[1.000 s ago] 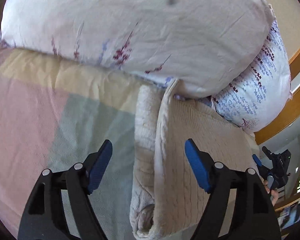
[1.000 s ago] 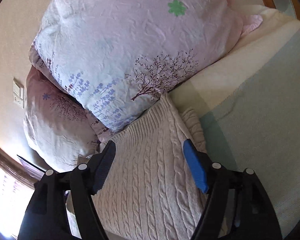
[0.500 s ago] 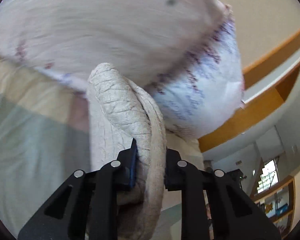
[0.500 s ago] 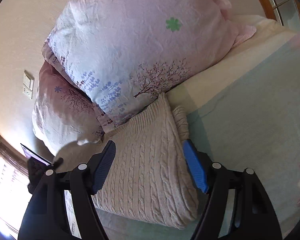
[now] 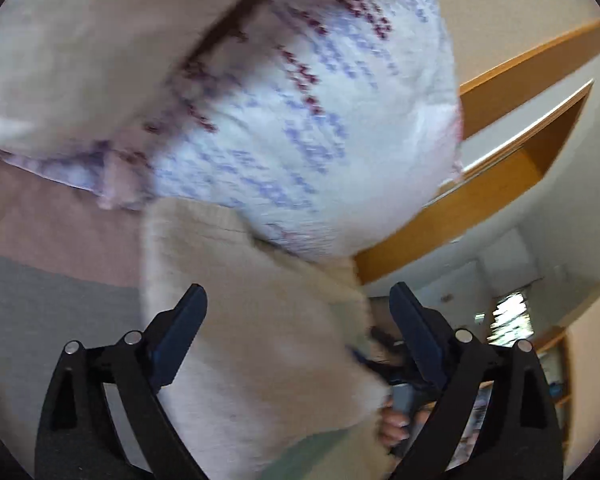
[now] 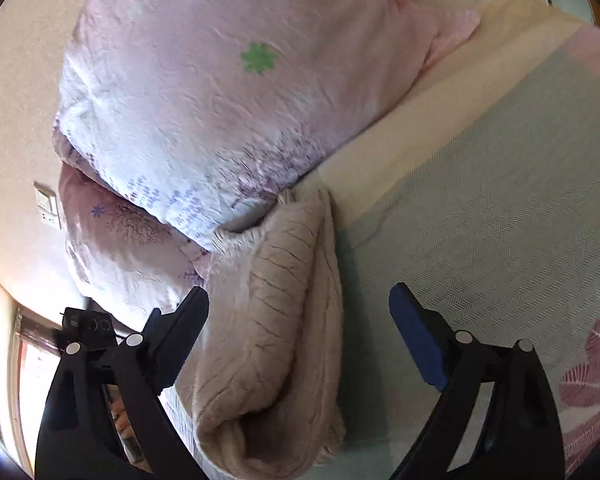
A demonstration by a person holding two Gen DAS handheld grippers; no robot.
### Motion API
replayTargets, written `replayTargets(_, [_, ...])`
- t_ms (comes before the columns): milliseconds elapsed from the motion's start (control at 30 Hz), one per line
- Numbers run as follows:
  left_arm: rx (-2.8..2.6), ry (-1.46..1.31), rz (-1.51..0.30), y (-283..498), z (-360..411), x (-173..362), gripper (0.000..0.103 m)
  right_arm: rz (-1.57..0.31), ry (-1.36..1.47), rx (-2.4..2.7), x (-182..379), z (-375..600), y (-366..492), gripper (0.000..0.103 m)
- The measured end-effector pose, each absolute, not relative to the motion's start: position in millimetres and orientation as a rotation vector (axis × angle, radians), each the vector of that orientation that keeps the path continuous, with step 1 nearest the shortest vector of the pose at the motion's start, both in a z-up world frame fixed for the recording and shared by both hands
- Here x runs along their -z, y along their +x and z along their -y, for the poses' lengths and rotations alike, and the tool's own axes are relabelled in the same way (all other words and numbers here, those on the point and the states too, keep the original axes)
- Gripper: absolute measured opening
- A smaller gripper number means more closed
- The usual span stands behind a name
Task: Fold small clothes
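Cream cable-knit sweater lies on the bed, folded into a thick bundle, its far end tucked against the floral pillows at the head. One long side is doubled over on itself, so there's a fat rolled ridge running lengthwise w/ a looser layer beside it.

Left gripper is spread wide, nothing between the jaws; it hovers over the sweater's flat face, though the left view is badly blurred so exact height is hard to call. Right gripper is also wide and empty, straddling the bundle from the near end, blue pad out over the green part of the bedspread, other finger over the sweater's pillow-side edge. Neither touches the knit as far as I can tell.

Step in hand, I'd judge: fold just laid, now tidy or take the next fold. To do it well:
- Thick knit springs back, so press the ridge flat before regrabbing.
- Pinch through all layers at a corner, not just the top ply, else the bundle peels open.
- Grab both near corners at matching spots, lift level, carry toward the pillows & lay down slow.
- Watch the far end: it's jammed under the pillow edge & may drag or bunch.
- Keep edges lined up w/ the ridge so the stack stays square.
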State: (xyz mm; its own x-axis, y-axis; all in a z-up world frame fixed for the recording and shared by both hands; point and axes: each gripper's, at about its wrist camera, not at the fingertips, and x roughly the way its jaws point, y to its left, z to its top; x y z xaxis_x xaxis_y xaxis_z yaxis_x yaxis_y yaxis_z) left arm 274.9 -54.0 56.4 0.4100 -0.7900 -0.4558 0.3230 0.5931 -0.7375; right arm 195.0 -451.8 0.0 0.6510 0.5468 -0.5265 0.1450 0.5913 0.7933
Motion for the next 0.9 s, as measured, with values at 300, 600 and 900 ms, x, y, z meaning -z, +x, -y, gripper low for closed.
replayTargets(300, [0.697,-0.361,-1.063,256.5,90.8,8.9,0.095,-0.992,0.930,-0.394,16.6,414.1,224.1,0.053])
replayTargets(600, [0.869,-0.440,-0.989,236.3,64.3,-9.8,0.038,-0.921,0.893,-0.535,-13.1,366.8,200.0,0.035])
replayTargets(900, [0.484,-0.076,-0.849,179.5,-35.1,-19.3,0.072,-0.897,0.695,-0.434,-19.6,307.9,192.1,0.055])
